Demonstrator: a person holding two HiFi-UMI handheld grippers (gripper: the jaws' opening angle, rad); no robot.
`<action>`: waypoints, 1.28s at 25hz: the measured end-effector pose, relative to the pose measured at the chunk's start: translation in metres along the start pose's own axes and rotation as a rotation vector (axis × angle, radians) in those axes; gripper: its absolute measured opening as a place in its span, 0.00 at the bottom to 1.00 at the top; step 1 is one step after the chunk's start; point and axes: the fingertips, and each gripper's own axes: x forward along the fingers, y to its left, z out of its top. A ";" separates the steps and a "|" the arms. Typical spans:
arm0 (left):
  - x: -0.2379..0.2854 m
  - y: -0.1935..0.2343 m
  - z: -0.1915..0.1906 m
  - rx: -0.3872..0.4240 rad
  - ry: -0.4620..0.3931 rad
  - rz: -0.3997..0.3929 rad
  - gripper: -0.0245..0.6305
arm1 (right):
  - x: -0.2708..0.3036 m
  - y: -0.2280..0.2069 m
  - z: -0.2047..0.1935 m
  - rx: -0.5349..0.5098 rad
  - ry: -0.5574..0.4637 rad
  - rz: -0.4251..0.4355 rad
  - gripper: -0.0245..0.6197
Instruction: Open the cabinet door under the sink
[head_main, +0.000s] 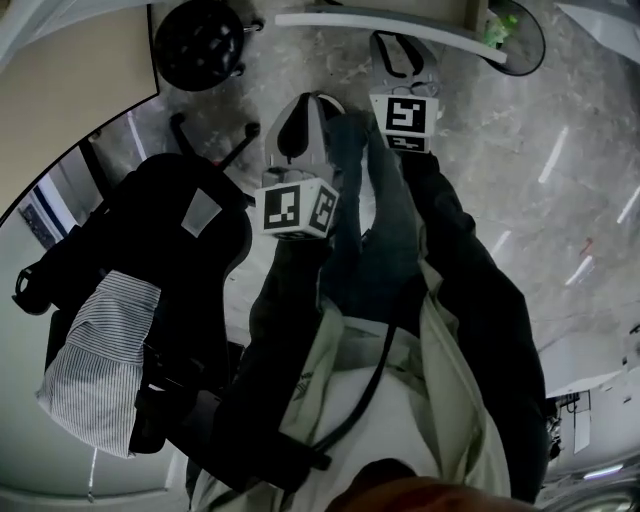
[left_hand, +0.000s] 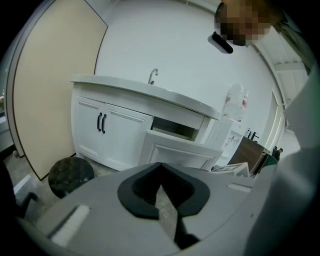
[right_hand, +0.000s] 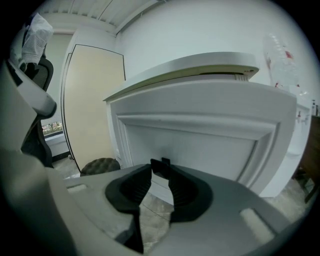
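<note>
Facing one cabinet (left_hand: 90, 137) under one faucet (left_hand: 153, 76) and counting three doors. Seeing two shut at the left, two black handles (left_hand: 101, 122) side by side. Finding the third, the door (left_hand: 180, 152), already swung out, dark gap behind it. Working two grippers: left gripper (left_hand: 160, 167) pressed together, empty. Right gripper (right_hand: 160, 167) partly spread, close up to that door, one small dark piece between its tips; can't tell if pinched. Spotting one stool (left_hand: 70, 176) beside the cabinet, one bottle (left_hand: 236, 102) at its right end.
</note>
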 end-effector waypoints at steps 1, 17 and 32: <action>-0.006 -0.002 0.000 0.007 0.004 -0.001 0.05 | 0.000 0.000 0.000 0.000 0.006 -0.008 0.21; -0.074 0.009 0.002 0.027 0.013 -0.103 0.05 | -0.050 -0.012 -0.002 0.001 0.032 0.012 0.21; -0.198 -0.043 0.064 0.137 0.039 -0.237 0.05 | -0.236 0.082 0.079 -0.052 0.034 0.165 0.21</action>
